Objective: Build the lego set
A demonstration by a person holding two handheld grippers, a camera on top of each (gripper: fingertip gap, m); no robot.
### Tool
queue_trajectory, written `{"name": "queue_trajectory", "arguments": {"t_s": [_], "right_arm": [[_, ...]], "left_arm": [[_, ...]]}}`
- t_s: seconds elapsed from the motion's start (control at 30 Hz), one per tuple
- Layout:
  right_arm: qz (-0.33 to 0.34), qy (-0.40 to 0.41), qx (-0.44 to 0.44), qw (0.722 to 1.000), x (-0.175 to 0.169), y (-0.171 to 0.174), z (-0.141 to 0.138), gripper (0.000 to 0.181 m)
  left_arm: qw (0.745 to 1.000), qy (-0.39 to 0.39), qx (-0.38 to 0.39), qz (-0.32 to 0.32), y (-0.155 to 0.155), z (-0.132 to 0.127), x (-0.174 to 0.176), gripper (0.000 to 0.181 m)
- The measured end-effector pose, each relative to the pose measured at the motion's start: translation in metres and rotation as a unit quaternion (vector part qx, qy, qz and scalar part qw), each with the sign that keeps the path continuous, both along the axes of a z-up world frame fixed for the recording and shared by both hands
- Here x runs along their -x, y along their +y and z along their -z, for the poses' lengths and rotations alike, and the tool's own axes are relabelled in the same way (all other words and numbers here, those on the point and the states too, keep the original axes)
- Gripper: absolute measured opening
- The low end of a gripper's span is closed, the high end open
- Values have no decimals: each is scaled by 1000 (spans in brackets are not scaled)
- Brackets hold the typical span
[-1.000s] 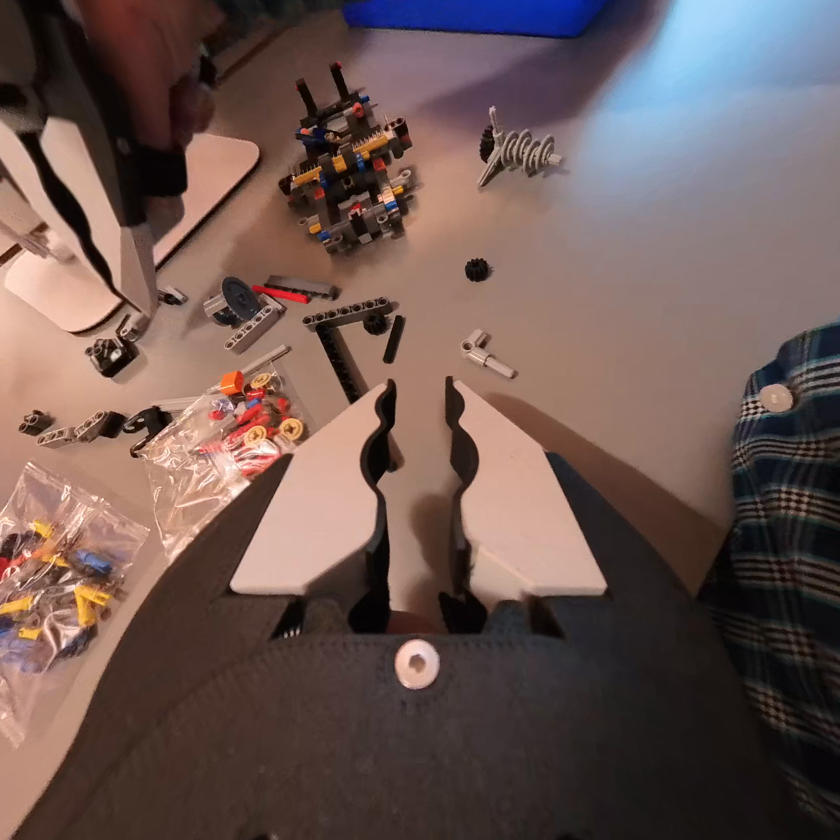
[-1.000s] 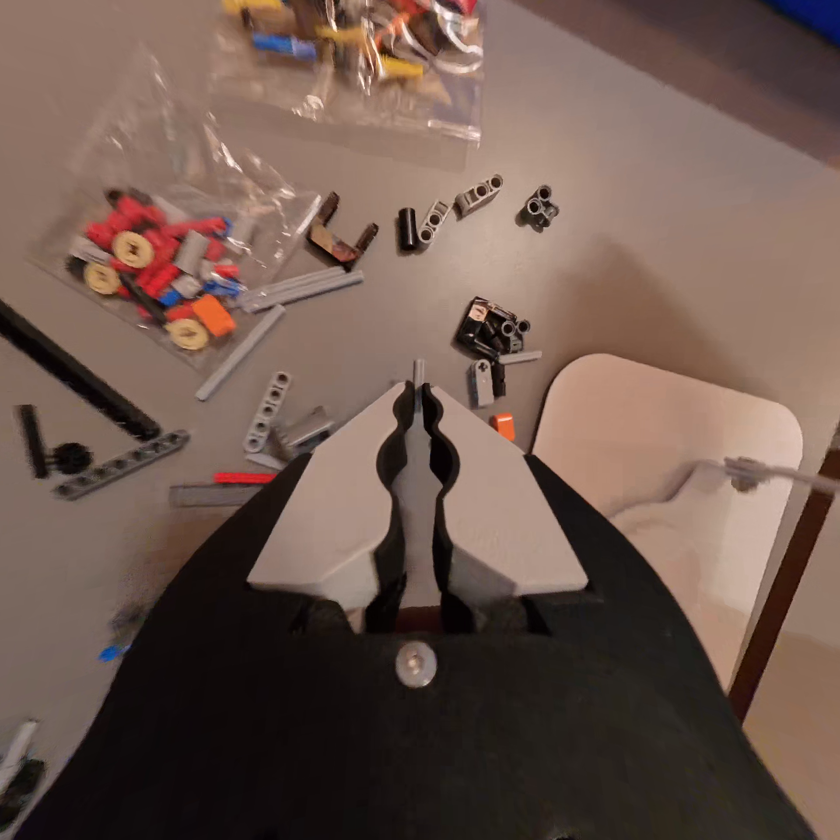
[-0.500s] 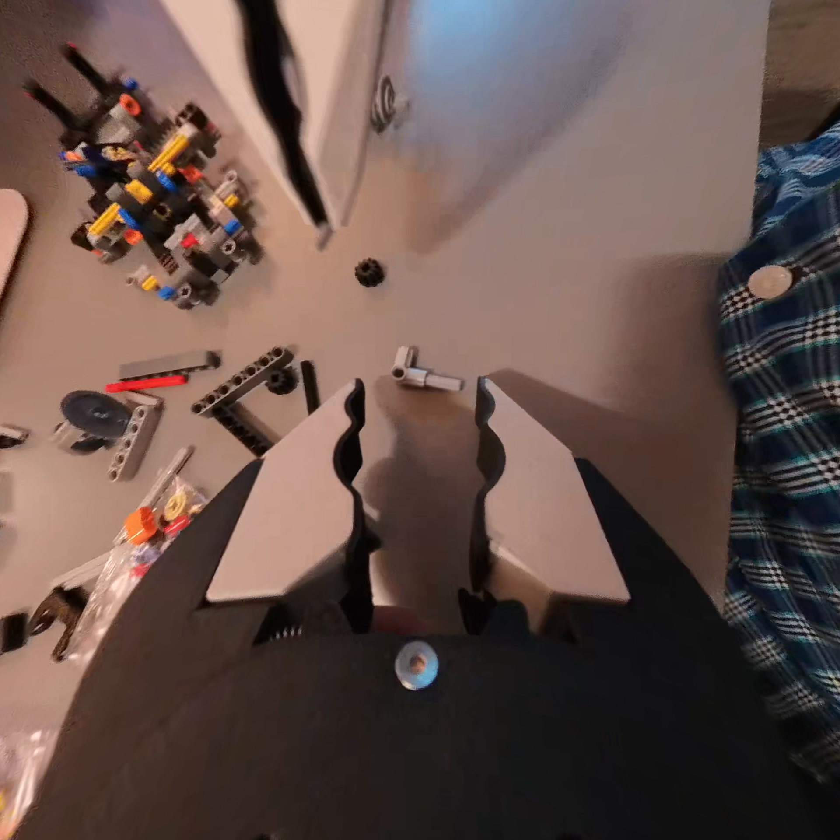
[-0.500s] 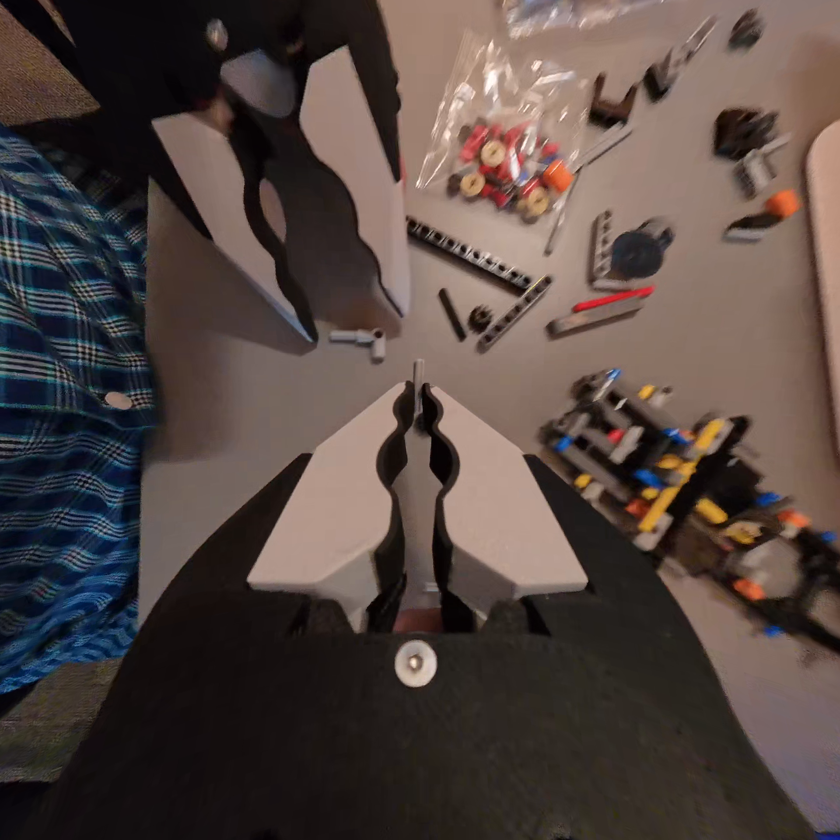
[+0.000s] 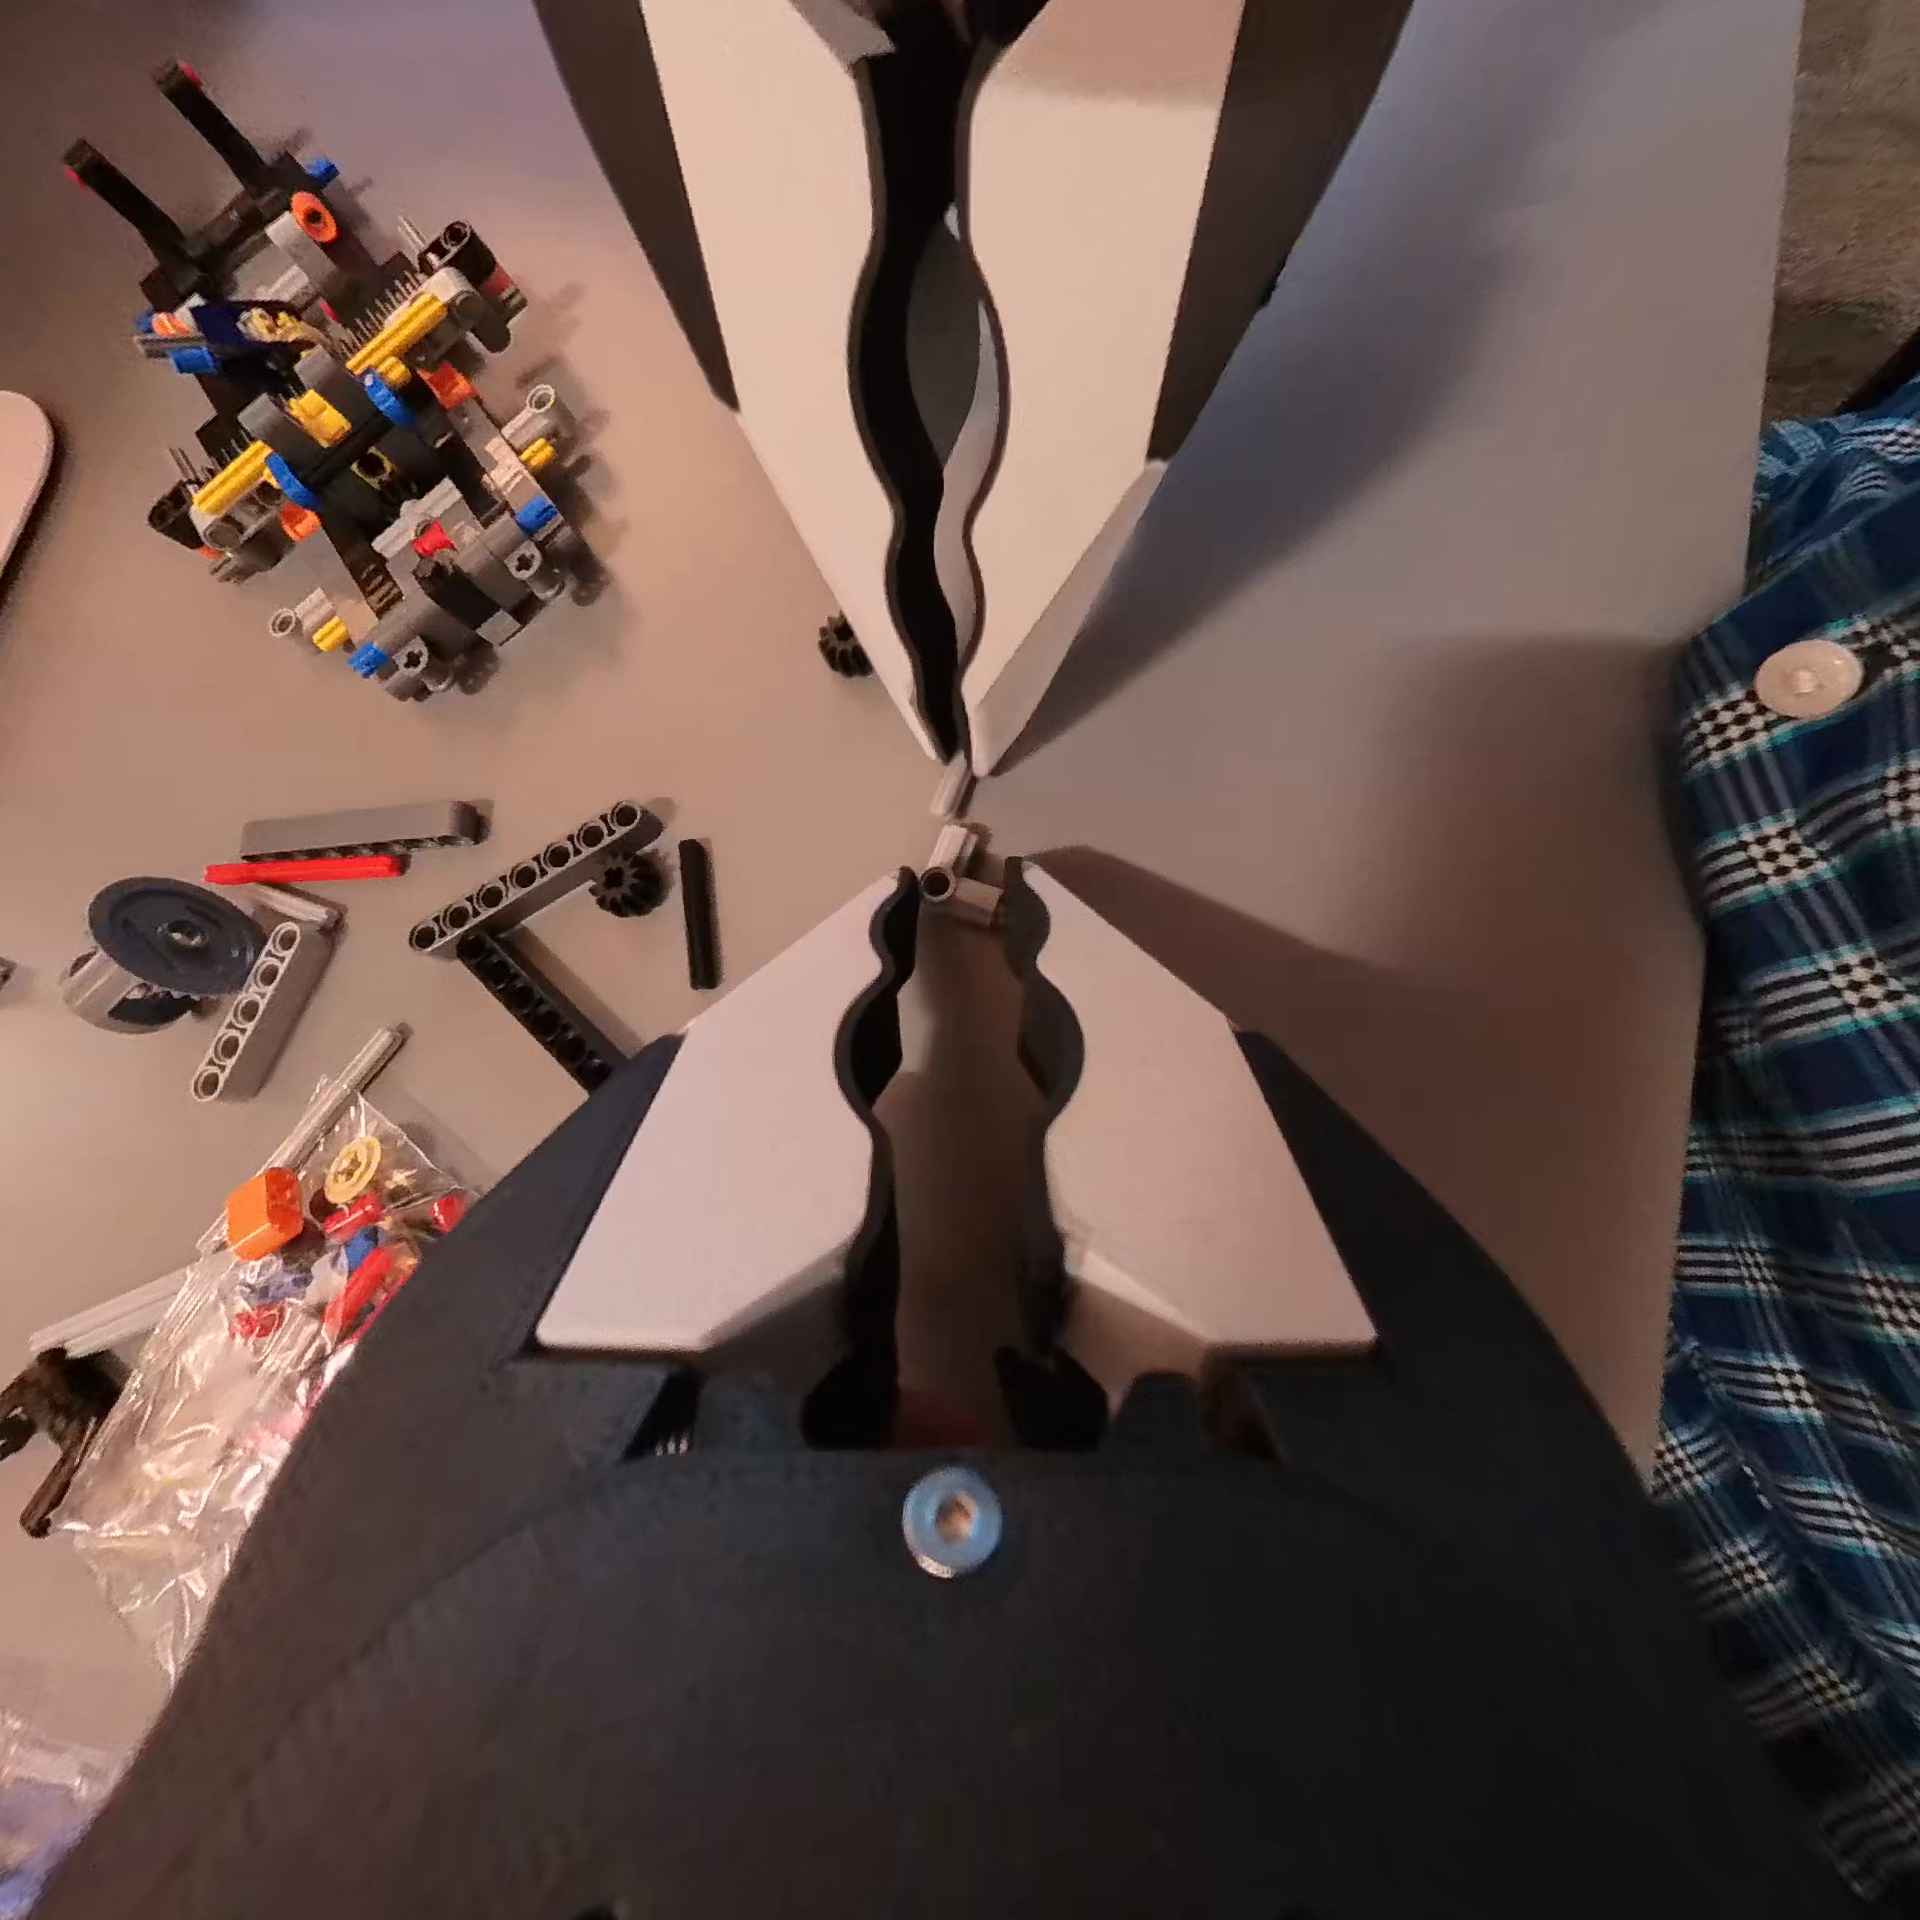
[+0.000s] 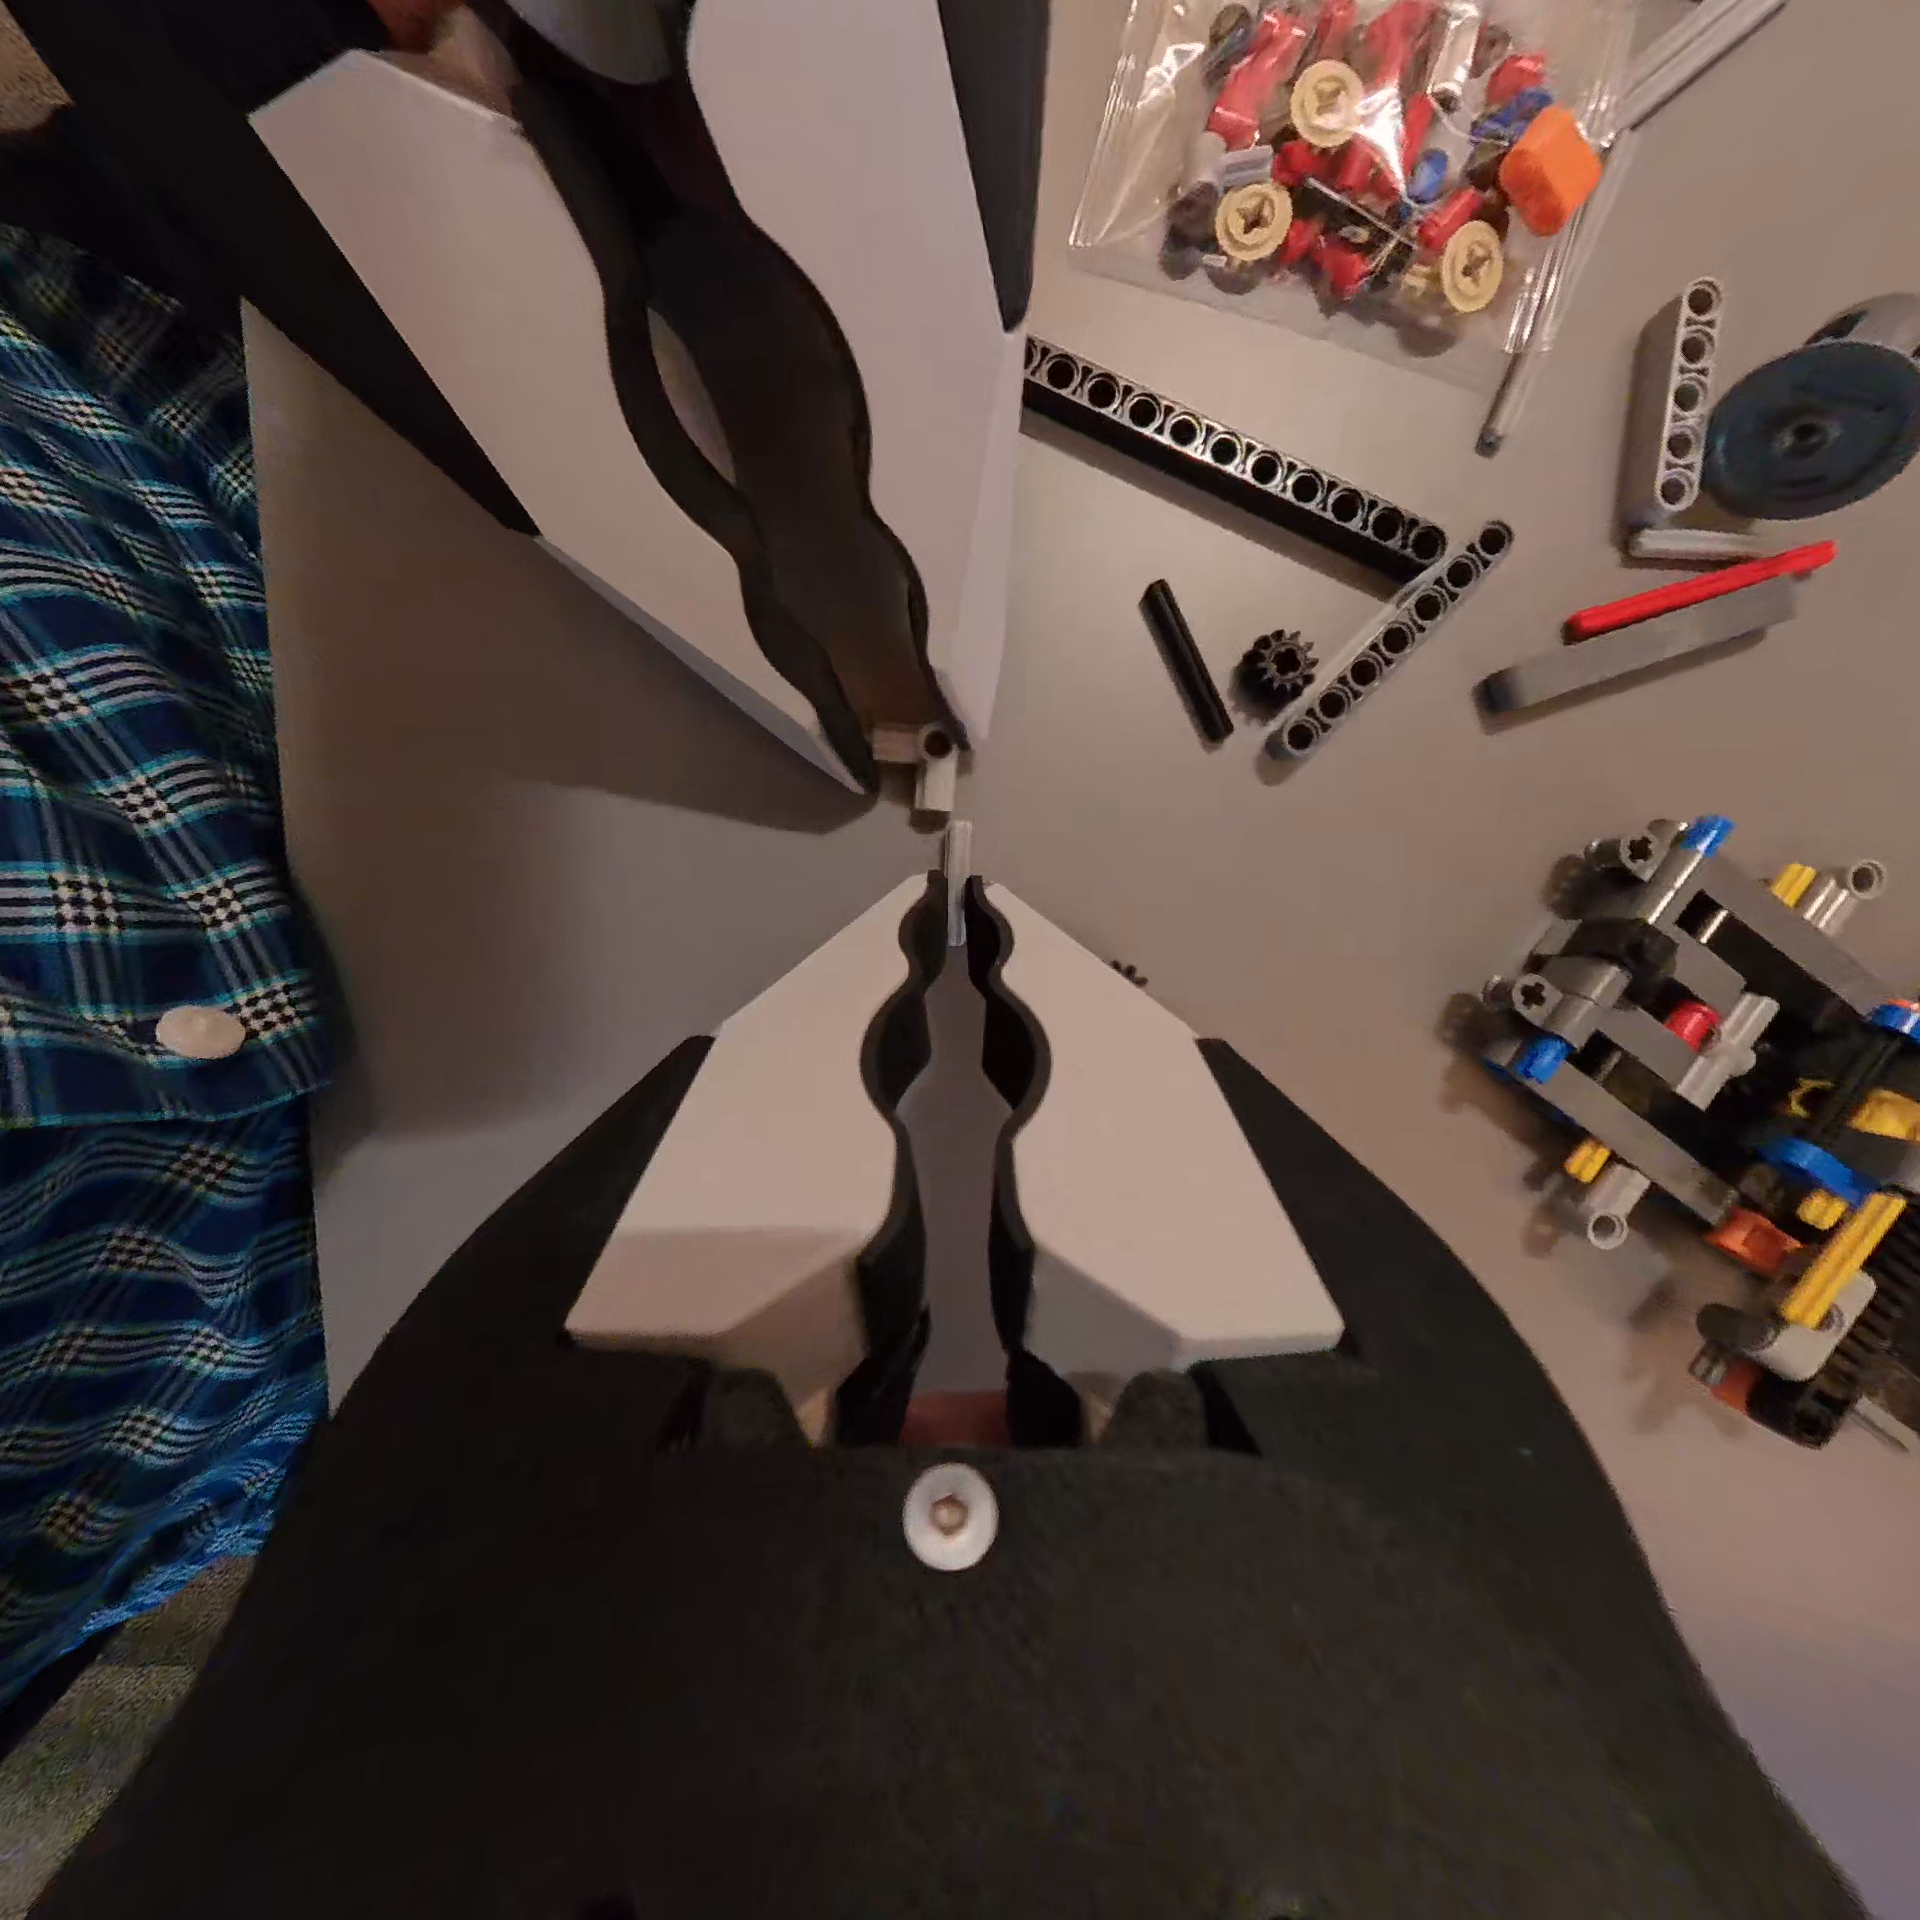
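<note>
My left gripper (image 5: 961, 878) is closed on a small grey angled connector (image 5: 958, 896) just above the grey table (image 5: 1351, 831). My right gripper (image 6: 956, 896) is shut on a short grey pin (image 6: 956, 868) that sticks out past its tips. The two grippers face each other tip to tip; the pin (image 5: 951, 795) ends a small gap short of the connector (image 6: 928, 764). The right gripper (image 5: 956, 753) fills the top of the left wrist view. The left gripper (image 6: 914, 764) fills the upper left of the right wrist view. The partly built model (image 5: 353, 416) (image 6: 1714, 1122) lies off to the side.
Loose parts lie beside the grippers: two black beams (image 6: 1247, 457), a small black gear (image 6: 1278, 665), a black axle (image 5: 699, 914), a red axle (image 5: 301, 871), a dark wheel (image 5: 171, 935) and a clear bag of parts (image 6: 1340, 177). A plaid sleeve (image 5: 1808, 935) is at the table edge. Both grippers' tips are close together, under 4 cm apart. About 4 cm separates my left fingertips from the black axle (image 5: 699, 914). Seen from the right wrist view (image 6: 1183, 651) as well.
The left gripper closed on the connector that lay on the table in front of it. The right gripper swung in from the parts pile with its pin and now faces the left one.
</note>
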State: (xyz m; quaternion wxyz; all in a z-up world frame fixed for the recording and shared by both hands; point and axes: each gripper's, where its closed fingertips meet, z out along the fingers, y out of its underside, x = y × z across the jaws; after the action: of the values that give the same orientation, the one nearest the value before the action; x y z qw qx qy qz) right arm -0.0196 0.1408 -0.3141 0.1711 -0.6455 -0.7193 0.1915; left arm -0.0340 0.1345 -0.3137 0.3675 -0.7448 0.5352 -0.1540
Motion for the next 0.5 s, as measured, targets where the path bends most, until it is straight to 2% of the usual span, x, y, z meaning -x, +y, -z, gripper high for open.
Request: {"name": "queue_trajectory", "arguments": {"t_s": [0.13,0.5], "right_arm": [[-12,-11,2,1000,-1,-4,1,0],[8,6,51,999,4,-3,1,0]], "left_arm": [[1000,0,-1,-4,1,0,0,14],[1000,0,0,-11,1,0,2,14]]}}
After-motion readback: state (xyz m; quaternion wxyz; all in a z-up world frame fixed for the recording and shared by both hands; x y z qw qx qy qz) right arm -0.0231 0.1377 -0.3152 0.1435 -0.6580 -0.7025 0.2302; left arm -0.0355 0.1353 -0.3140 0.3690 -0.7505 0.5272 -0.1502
